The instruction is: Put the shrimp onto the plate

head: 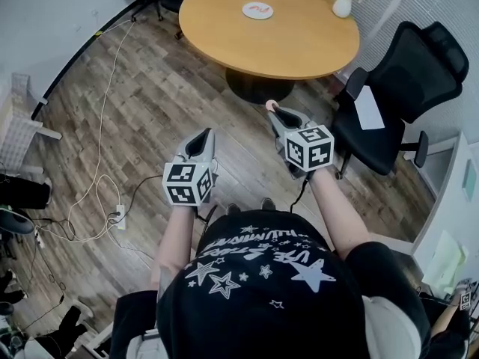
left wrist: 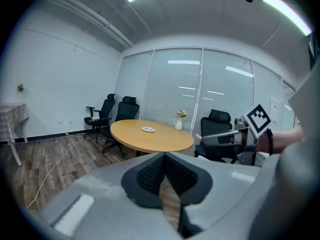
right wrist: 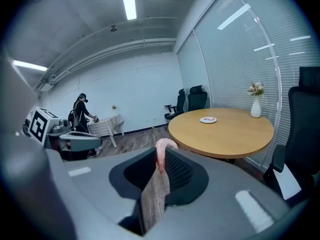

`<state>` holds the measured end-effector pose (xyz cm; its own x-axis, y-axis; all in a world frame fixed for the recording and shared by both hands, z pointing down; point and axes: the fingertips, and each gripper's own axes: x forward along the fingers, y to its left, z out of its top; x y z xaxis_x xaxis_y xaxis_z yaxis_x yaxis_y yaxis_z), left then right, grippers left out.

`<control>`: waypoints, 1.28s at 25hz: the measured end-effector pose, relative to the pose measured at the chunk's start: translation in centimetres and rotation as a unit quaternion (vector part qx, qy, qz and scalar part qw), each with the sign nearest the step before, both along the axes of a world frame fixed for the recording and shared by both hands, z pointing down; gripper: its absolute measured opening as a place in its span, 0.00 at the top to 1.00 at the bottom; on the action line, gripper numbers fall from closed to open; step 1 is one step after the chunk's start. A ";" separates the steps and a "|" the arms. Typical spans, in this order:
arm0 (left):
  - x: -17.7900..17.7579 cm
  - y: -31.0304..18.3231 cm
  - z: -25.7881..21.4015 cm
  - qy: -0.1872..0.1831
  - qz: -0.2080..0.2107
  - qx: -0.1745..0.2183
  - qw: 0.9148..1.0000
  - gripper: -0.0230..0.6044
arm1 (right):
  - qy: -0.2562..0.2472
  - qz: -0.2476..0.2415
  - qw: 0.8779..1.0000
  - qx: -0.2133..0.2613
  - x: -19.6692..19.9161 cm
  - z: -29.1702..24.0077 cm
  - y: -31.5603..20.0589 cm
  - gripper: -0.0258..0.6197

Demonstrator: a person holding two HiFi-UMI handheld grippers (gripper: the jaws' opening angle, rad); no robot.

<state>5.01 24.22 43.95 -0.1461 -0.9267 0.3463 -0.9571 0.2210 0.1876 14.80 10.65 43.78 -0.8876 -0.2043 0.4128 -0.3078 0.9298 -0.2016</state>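
Note:
A pink shrimp (right wrist: 162, 153) sticks up from between the jaw tips of my right gripper (right wrist: 159, 160), which is shut on it. In the head view the shrimp (head: 271, 105) shows at the tip of the right gripper (head: 276, 114), over the wooden floor just short of the round table (head: 299, 43). The white plate (head: 257, 10) lies on the table's far side; it also shows as a plate (right wrist: 208, 119) ahead of the right jaws and as a plate (left wrist: 148, 129) in the left gripper view. My left gripper (head: 200, 143) (left wrist: 164, 158) is shut and holds nothing, level with the right one and to its left.
A white vase with flowers (head: 343, 3) stands at the table's right edge. A black office chair (head: 393, 103) with a paper on its seat is right of the right gripper. More chairs (left wrist: 117, 114) stand behind the table. Cables and a power strip (head: 117, 215) lie on the floor at left.

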 end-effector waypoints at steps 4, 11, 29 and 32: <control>-0.3 1.7 1.3 0.015 0.001 -0.002 1.000 0.96 | 0.004 0.007 1.000 -0.013 -0.2 1.2 1.0 0.87; -3.3 3.2 1.4 0.013 0.005 -0.002 1.000 0.96 | 0.000 0.028 1.000 -0.013 -2.0 1.2 1.9 0.87; -8.5 -3.1 2.0 0.007 0.005 -0.007 1.000 0.96 | -0.014 0.024 0.999 -0.037 -8.2 2.7 -4.8 0.87; -9.8 -6.1 1.9 0.003 0.012 -0.009 1.000 0.96 | -0.021 0.025 0.999 -0.044 -9.7 2.7 -7.5 0.87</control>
<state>-4.77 18.17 45.85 -0.1224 -0.9234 0.3639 -0.9609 0.2020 0.1895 5.06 3.18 46.50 -0.8941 -0.2130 0.3941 -0.3426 0.8918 -0.2954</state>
